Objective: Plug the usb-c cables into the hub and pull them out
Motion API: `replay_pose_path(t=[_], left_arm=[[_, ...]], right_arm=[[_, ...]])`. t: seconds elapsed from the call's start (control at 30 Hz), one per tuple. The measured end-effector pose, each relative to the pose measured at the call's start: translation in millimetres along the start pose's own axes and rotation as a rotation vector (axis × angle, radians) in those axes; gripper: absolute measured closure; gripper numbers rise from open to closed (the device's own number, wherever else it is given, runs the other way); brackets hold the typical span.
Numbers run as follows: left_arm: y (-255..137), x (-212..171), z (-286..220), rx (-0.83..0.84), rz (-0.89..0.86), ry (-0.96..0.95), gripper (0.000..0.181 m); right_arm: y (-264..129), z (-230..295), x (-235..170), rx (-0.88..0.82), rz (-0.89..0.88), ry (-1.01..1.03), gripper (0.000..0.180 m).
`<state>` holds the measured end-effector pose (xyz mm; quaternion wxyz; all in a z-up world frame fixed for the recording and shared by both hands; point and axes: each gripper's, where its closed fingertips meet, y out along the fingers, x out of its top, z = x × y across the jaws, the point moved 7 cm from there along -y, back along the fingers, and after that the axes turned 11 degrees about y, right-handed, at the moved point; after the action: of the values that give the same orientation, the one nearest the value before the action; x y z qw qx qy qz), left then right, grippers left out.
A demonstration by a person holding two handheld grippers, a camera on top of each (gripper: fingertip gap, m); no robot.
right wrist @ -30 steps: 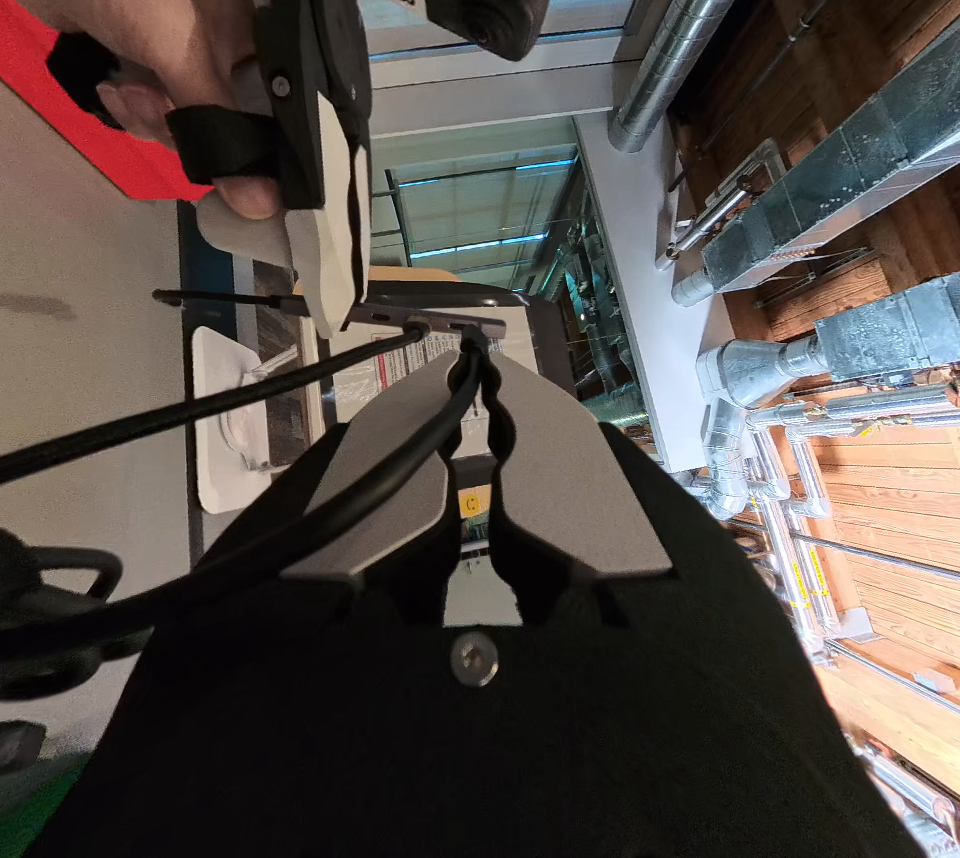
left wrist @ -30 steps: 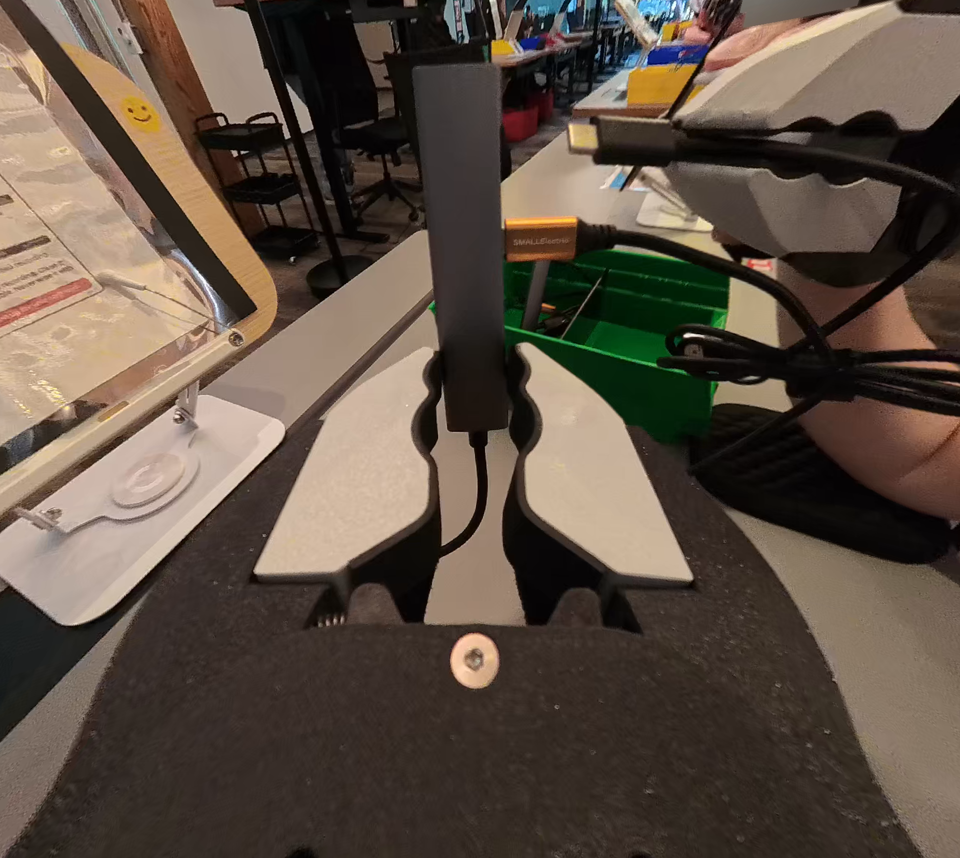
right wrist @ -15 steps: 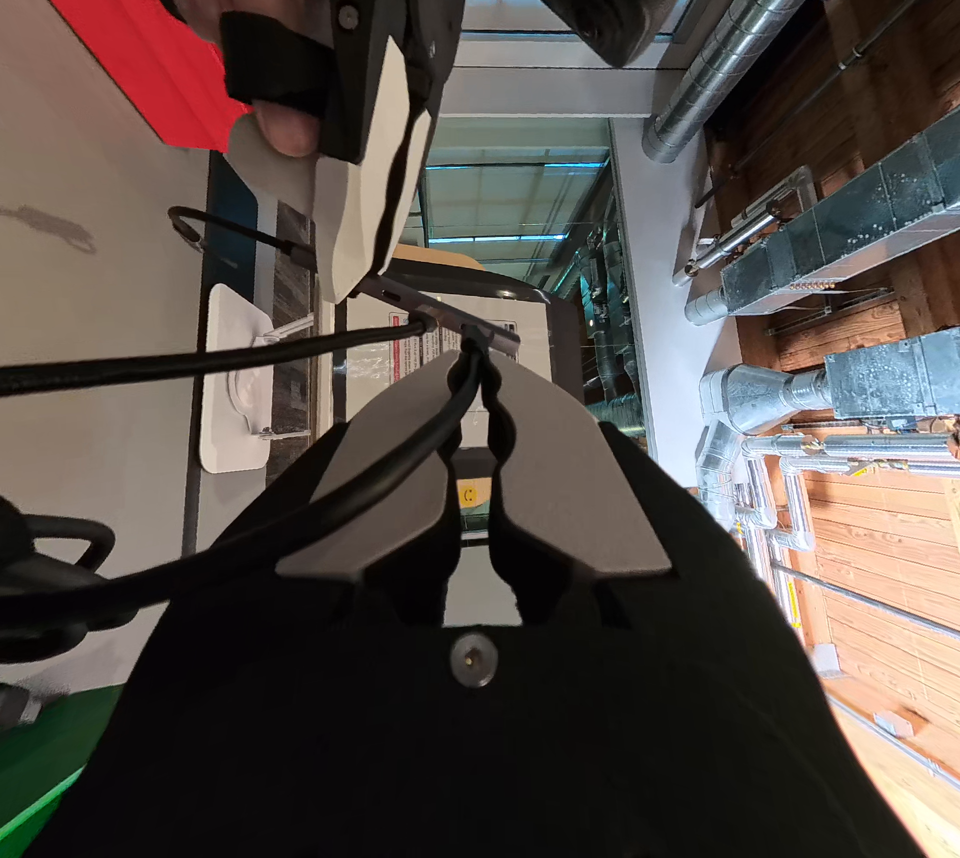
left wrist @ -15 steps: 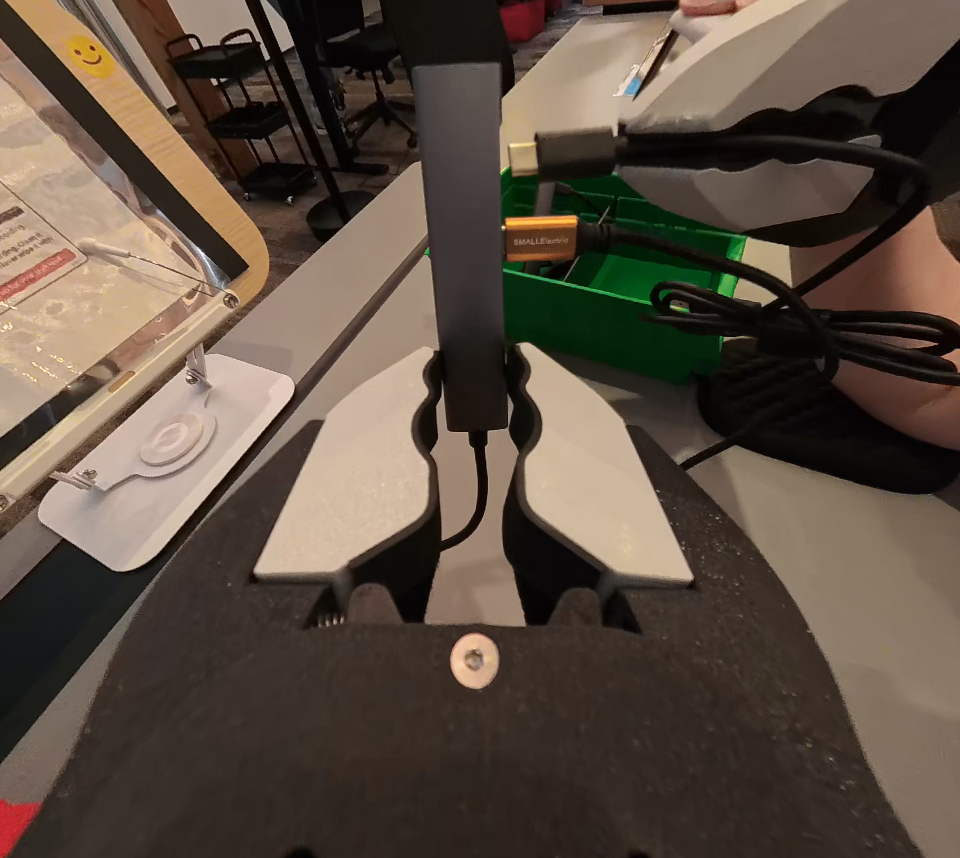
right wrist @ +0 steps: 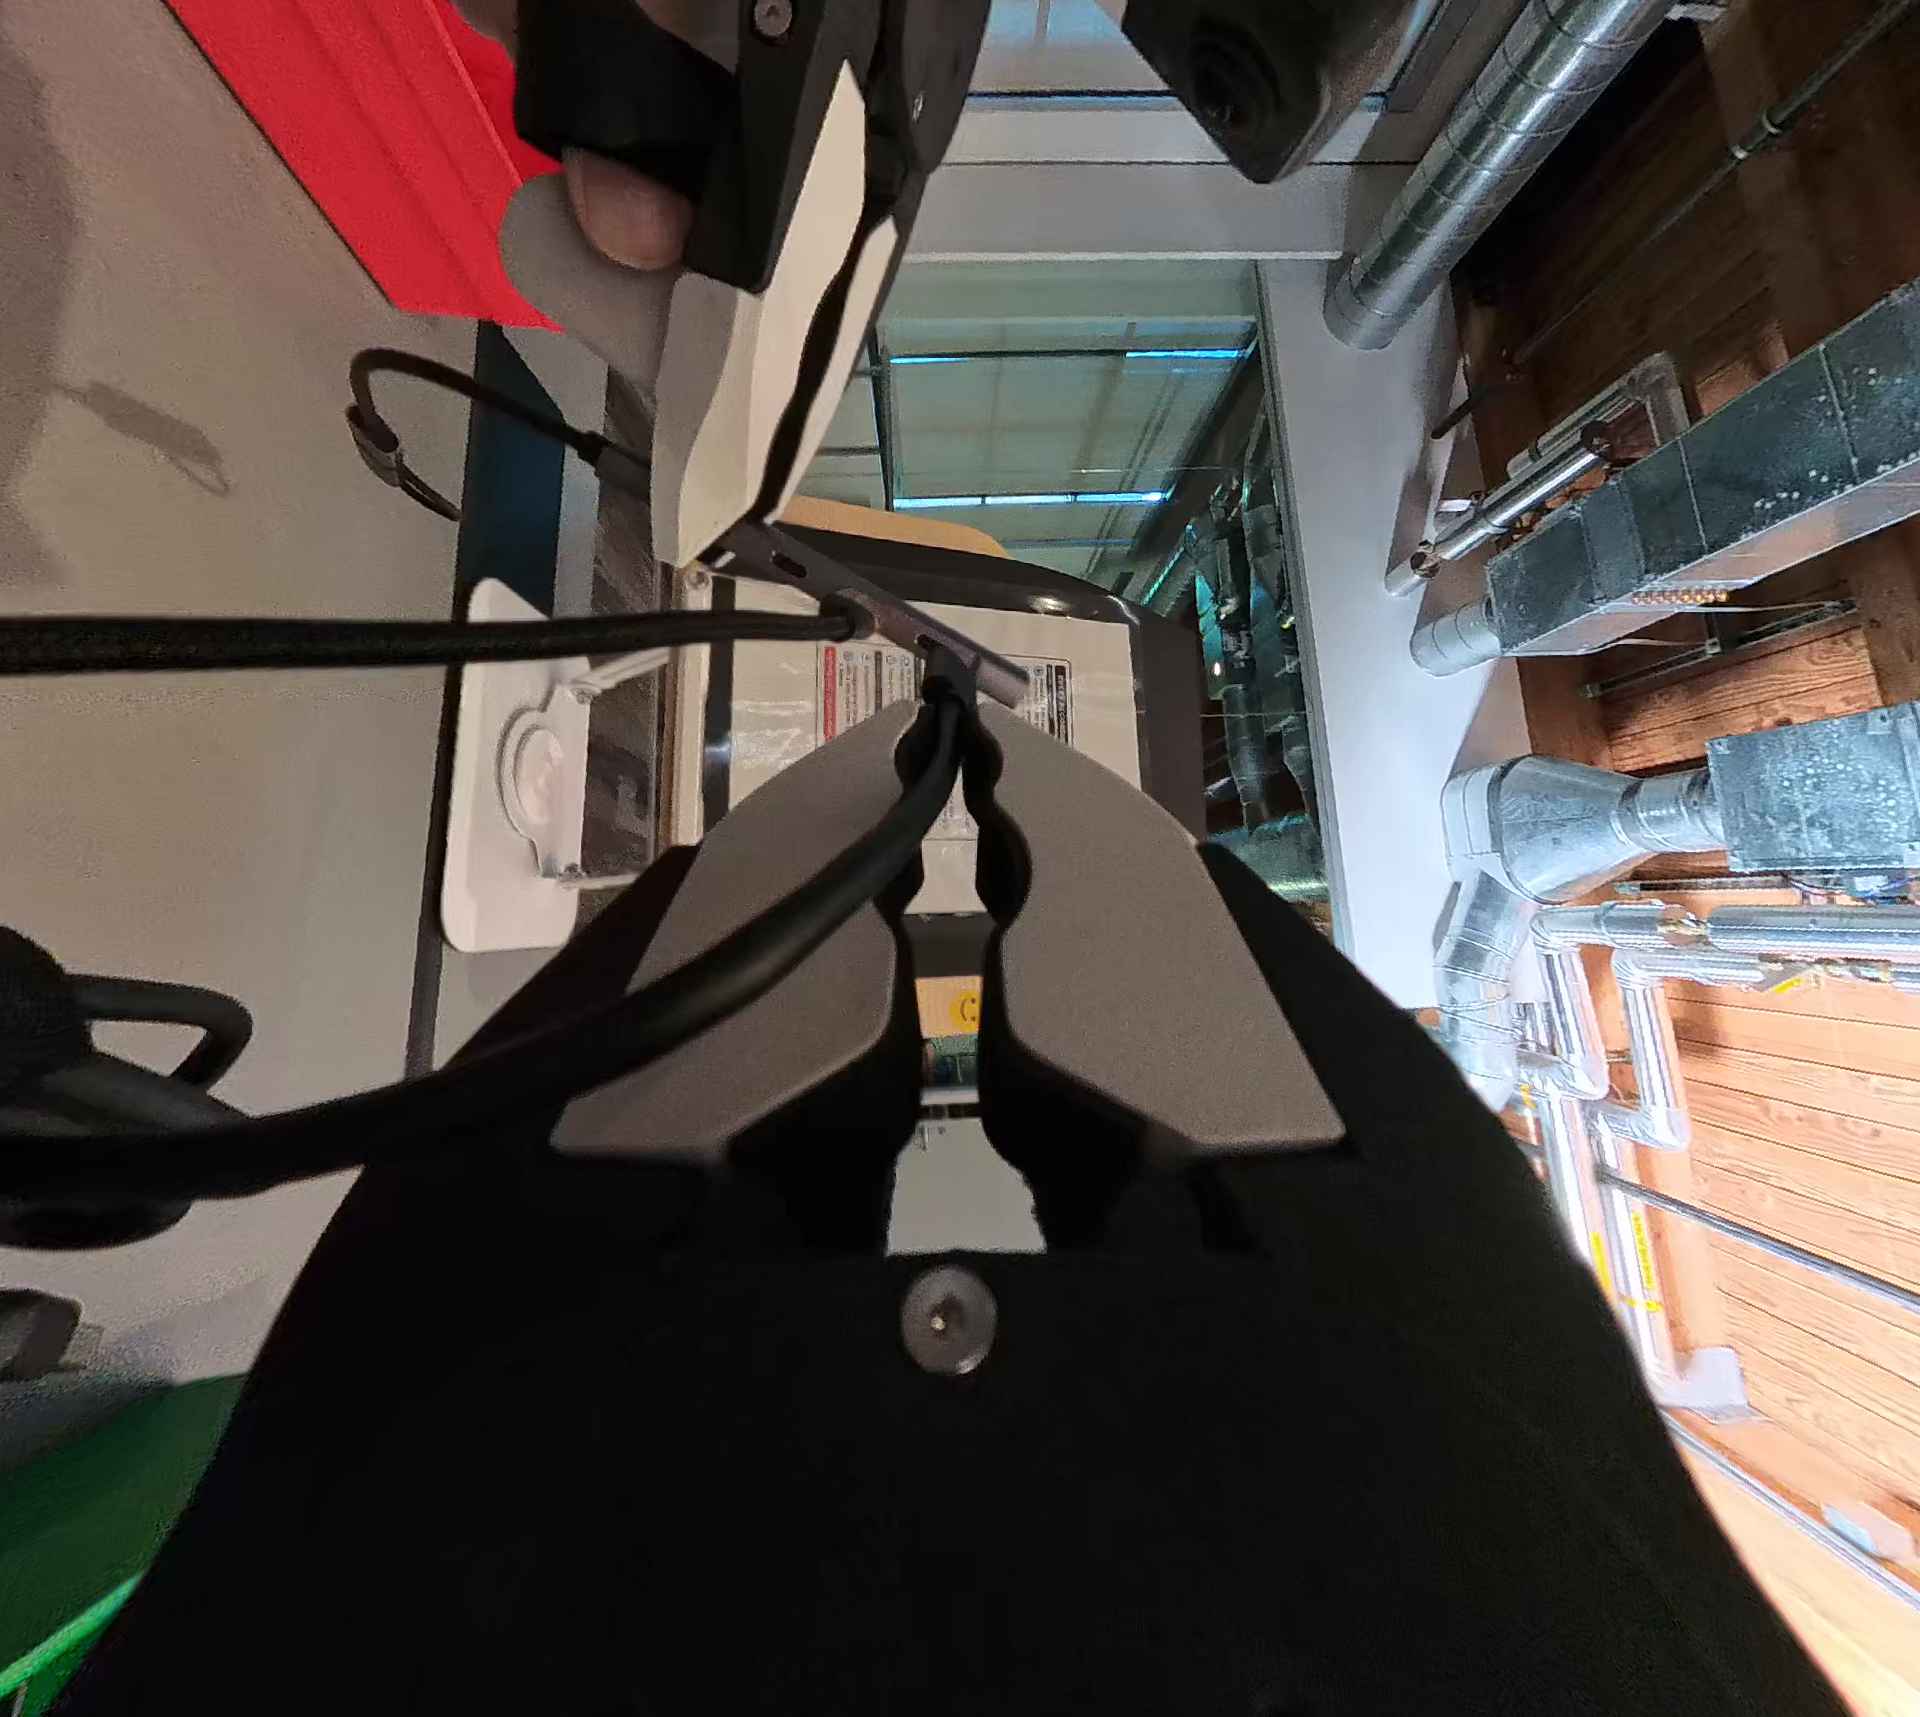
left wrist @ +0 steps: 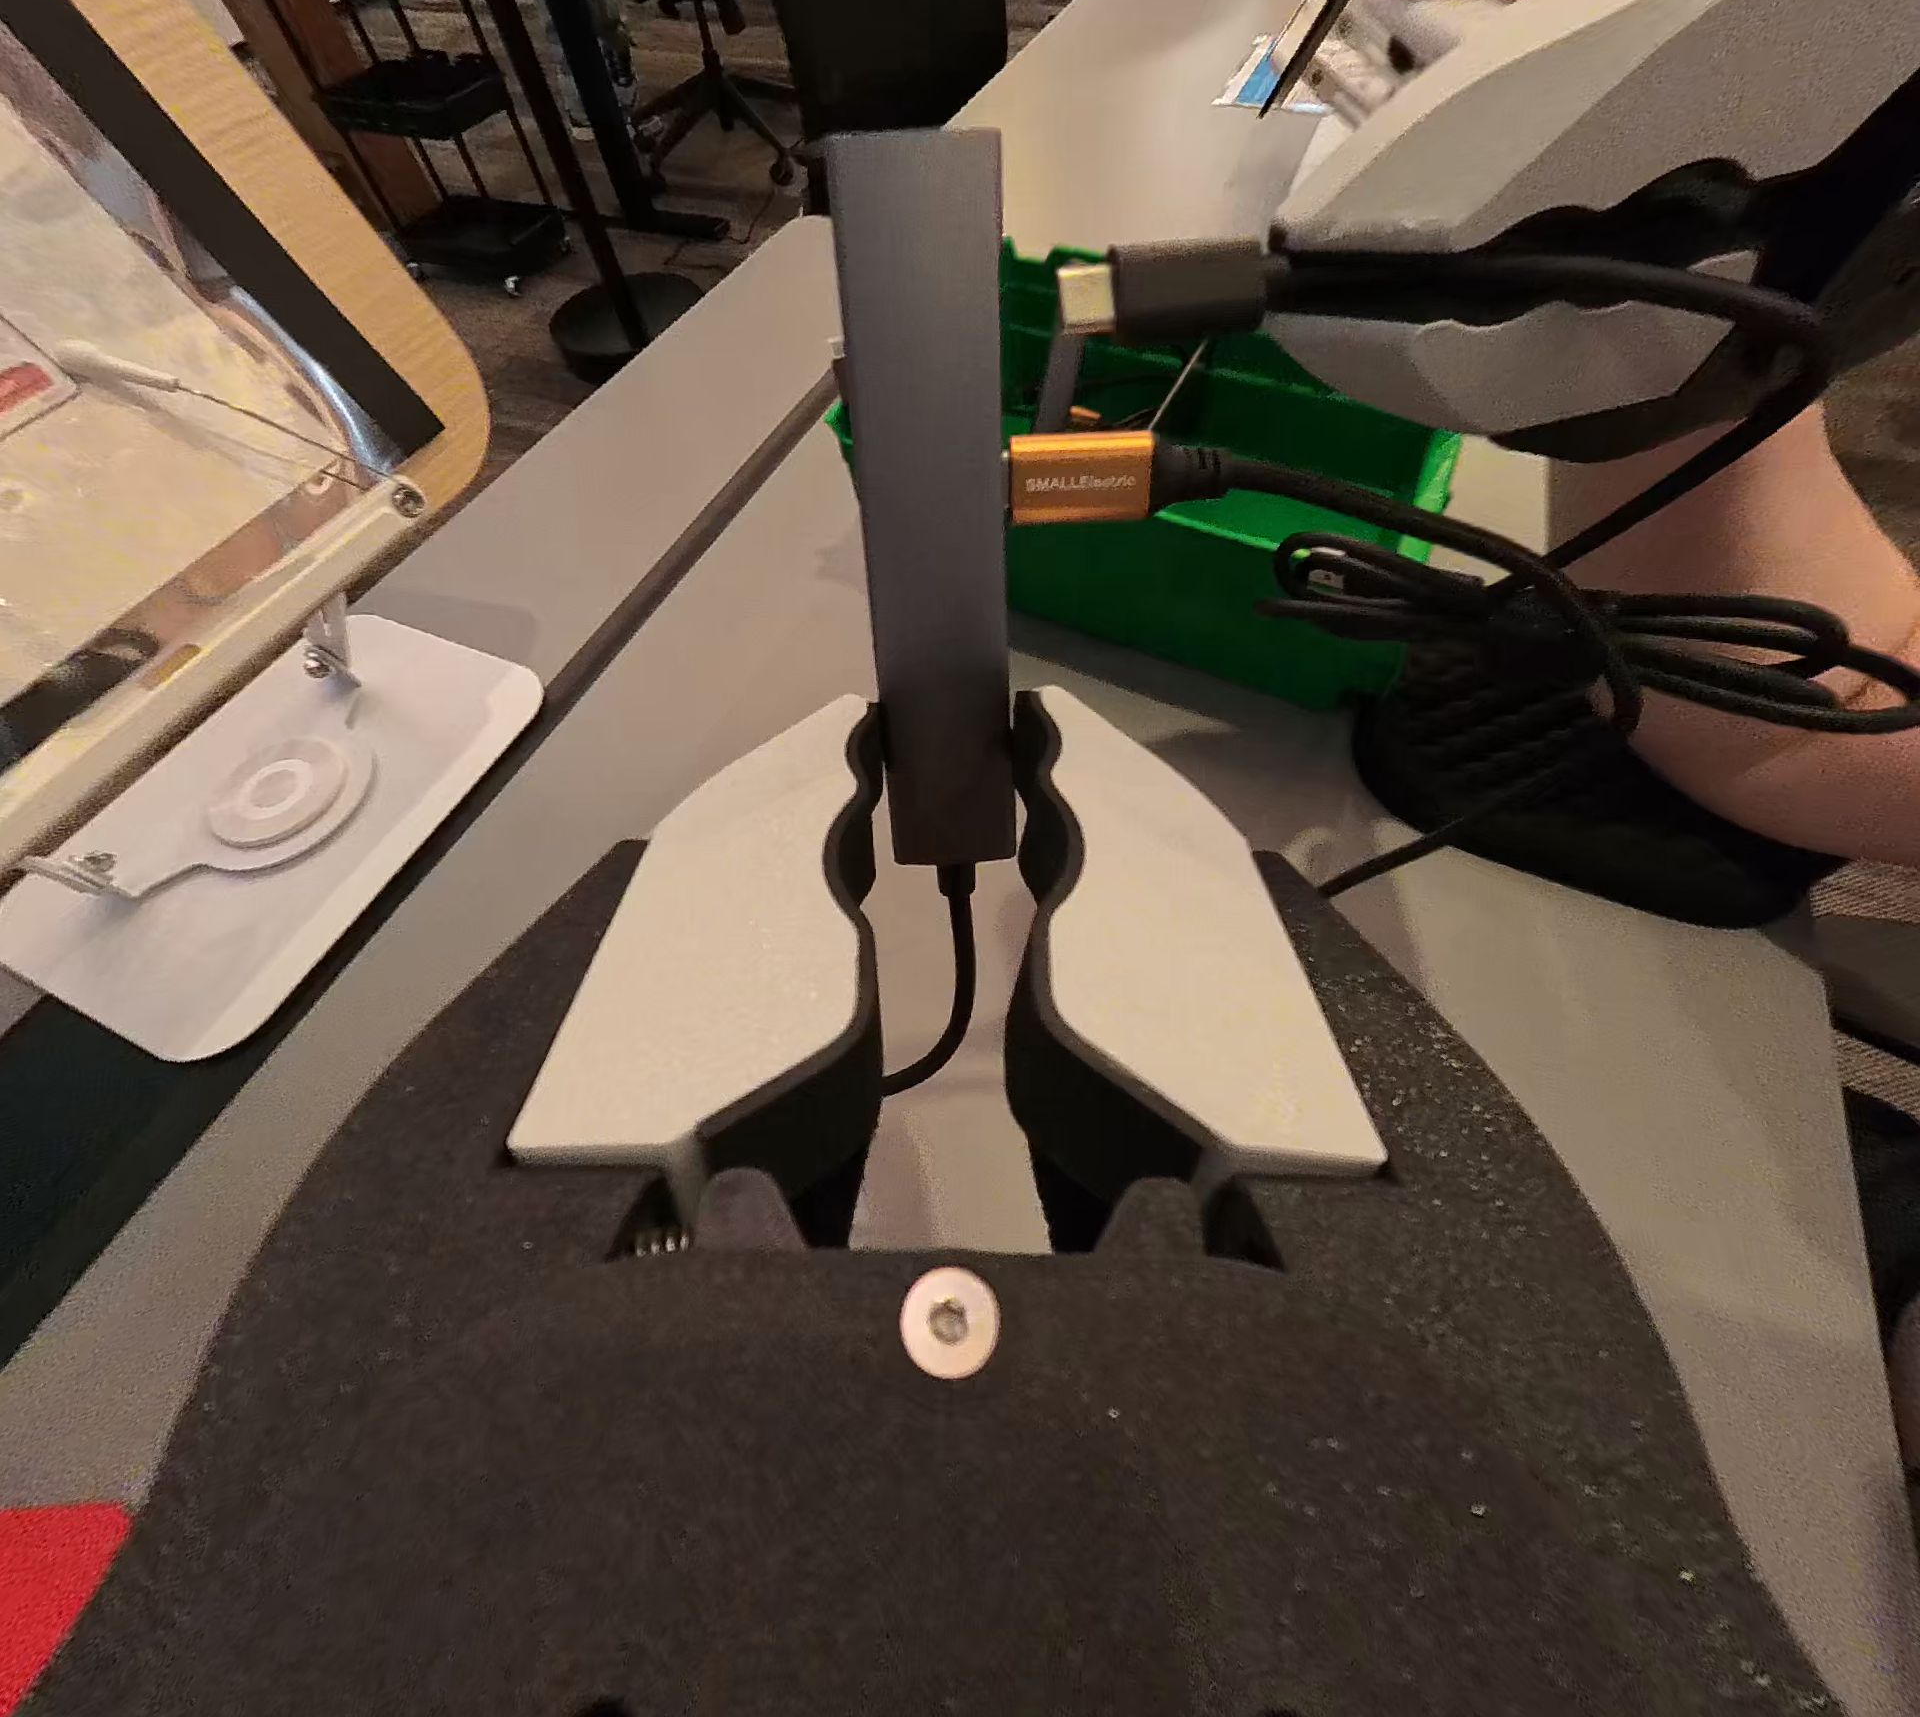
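My left gripper is shut on the lower end of a dark grey hub and holds it upright. An orange-ended USB-C cable is plugged into the hub's right side. My right gripper comes in from the right, shut on a dark grey USB-C plug. The plug's metal tip stands a short way off the hub's side, above the orange plug. In the right wrist view my right gripper pinches the black cable, with the plug at the edge-on hub, which the left gripper holds.
A green bin sits behind the hub on the grey table. A sign holder on a white base stands at the left. A bundle of black cable hangs over a black pad by a person's forearm. My hands' fingertips stand some 8 centimetres from each other.
The grey plug in my right gripper has moved left, closer to the hub's side. Both grippers have tipped down toward the table. The orange cable stays plugged in.
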<state>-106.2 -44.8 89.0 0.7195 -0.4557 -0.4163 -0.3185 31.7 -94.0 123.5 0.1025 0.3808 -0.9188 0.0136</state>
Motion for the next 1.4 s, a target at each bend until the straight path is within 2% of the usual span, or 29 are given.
replay_pose_path(t=[0.17,0.5,1.4], left_arm=[[-7.3,-1.0,0.6,-0.107,-0.034,-0.085,0.157],[-3.7,-9.4,-1.0,-0.082,0.113,-0.073,0.157],[-3.4,-14.6,-6.7,-0.091,0.229,-0.02,0.157]], right_arm=[[-2.4,-0.1,1.5,0.017,-0.05,0.036,0.174],[5.0,11.0,-1.2,0.054,-0.009,-0.036,0.174],[11.4,26.6,-1.3,0.15,0.056,-0.119,0.174]])
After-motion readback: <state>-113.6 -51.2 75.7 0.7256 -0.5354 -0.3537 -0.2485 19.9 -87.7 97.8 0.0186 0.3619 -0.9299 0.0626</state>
